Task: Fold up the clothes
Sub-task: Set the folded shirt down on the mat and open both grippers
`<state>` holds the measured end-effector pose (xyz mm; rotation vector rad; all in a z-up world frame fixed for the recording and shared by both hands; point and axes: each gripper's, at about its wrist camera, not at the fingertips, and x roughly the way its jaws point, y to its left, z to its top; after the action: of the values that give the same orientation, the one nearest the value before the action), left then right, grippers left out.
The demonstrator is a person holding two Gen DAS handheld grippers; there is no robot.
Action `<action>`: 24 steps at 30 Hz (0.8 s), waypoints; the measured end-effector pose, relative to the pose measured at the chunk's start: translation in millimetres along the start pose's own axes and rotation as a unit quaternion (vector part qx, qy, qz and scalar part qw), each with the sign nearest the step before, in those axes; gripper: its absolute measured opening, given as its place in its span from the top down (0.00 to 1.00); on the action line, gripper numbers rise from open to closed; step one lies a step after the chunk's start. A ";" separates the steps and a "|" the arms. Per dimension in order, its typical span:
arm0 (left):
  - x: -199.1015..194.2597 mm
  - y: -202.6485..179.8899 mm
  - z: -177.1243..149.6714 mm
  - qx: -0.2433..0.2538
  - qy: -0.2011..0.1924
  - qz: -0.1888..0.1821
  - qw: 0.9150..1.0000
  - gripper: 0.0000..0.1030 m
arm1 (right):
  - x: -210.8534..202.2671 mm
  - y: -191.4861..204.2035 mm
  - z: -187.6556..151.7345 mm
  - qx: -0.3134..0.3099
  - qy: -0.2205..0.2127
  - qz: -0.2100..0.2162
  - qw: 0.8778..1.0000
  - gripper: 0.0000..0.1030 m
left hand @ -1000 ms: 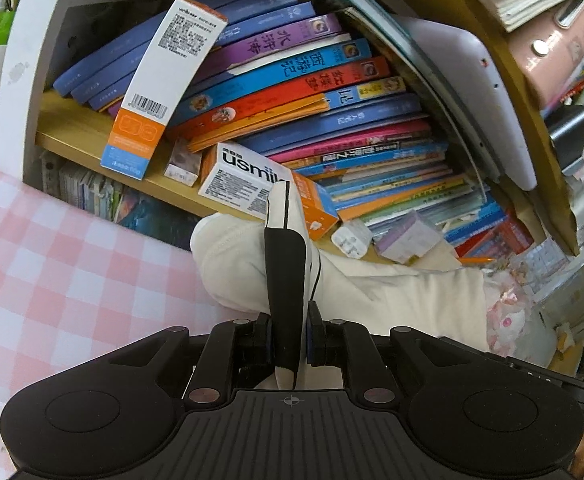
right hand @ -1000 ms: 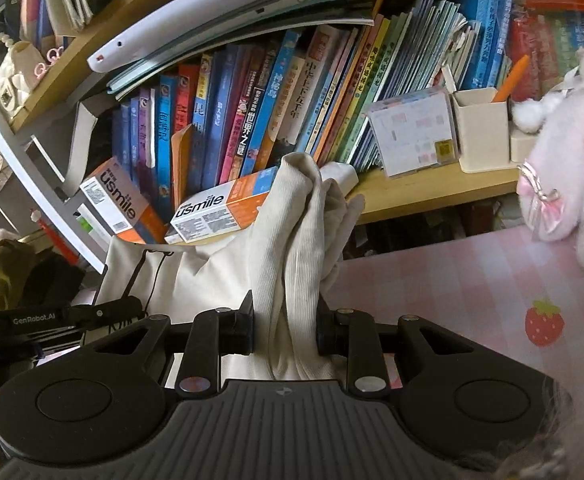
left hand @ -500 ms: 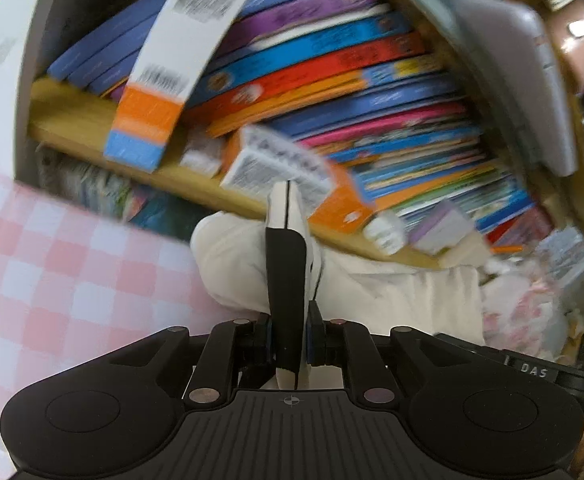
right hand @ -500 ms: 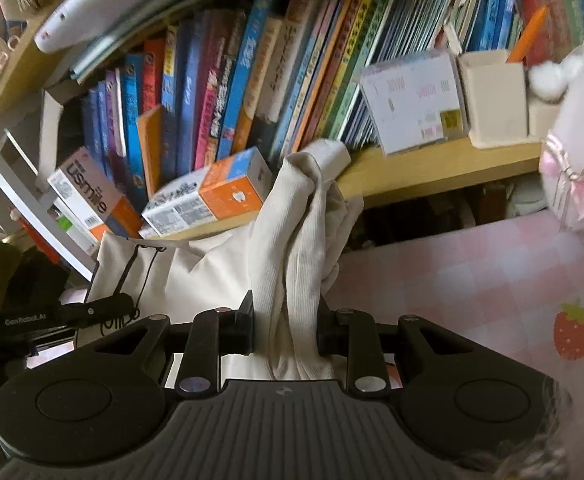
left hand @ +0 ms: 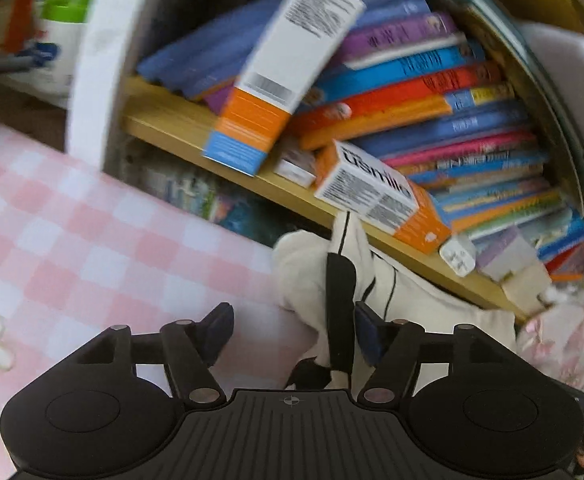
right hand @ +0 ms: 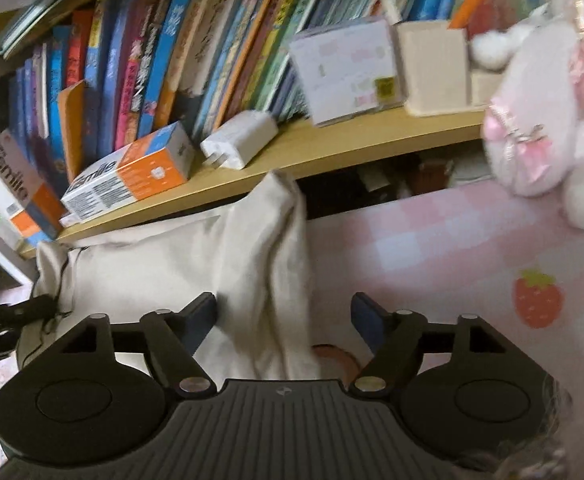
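Left gripper [left hand: 292,334]: jaws opening, a bunched edge of the cream garment [left hand: 431,304] with its black strap between them, the pads no longer pressing it. Right gripper [right hand: 284,320]: jaws likewise opening around a raised fold of the same garment [right hand: 180,264], free of both pads. The garment lies on the pink checked surface [left hand: 92,240], its far edge at twelve o'clock against the bookshelf [right hand: 331,140]. Risk: the released fold may slump or unroll, since the cloth stands bunched rather than flat. Obstacles: toothpaste boxes [left hand: 379,196] at one o'clock and a plush toy [right hand: 551,120] at two o'clock crowd the working area.
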<state>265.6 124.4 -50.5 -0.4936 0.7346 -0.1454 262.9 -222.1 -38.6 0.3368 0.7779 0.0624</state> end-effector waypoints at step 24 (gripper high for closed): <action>-102.8 -79.4 -82.2 0.116 -0.041 0.081 0.989 0.17 | -113.6 29.7 -57.0 -0.108 -0.071 -0.023 0.991 0.13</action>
<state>137.7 54.1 -2.2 -0.2163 0.6645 -0.0564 144.1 -198.6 10.2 0.1162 0.6311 0.0770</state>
